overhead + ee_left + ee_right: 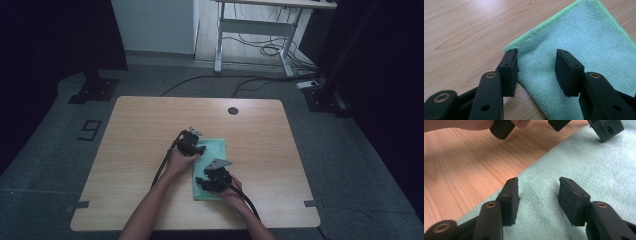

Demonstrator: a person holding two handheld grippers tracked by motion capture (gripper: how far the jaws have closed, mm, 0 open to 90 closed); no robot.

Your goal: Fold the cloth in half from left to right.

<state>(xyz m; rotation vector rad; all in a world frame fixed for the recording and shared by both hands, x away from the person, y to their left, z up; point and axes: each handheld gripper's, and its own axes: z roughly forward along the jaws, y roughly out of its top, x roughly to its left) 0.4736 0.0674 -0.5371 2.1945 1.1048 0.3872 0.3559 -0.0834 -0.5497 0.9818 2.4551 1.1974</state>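
Both tongs, left (536,67) and right (537,200), hang apart over the folded green microfiber cloth (212,170) on the tabletop (140,130), likely mid-fold; next, pinch an edge.

Single readable sign: dark numeral "9" (90,130) marked on grey floor (45,160), left of table.

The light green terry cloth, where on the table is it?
In the high view, the light green terry cloth lies flat near the middle of the wooden table, under both hand-held grippers.
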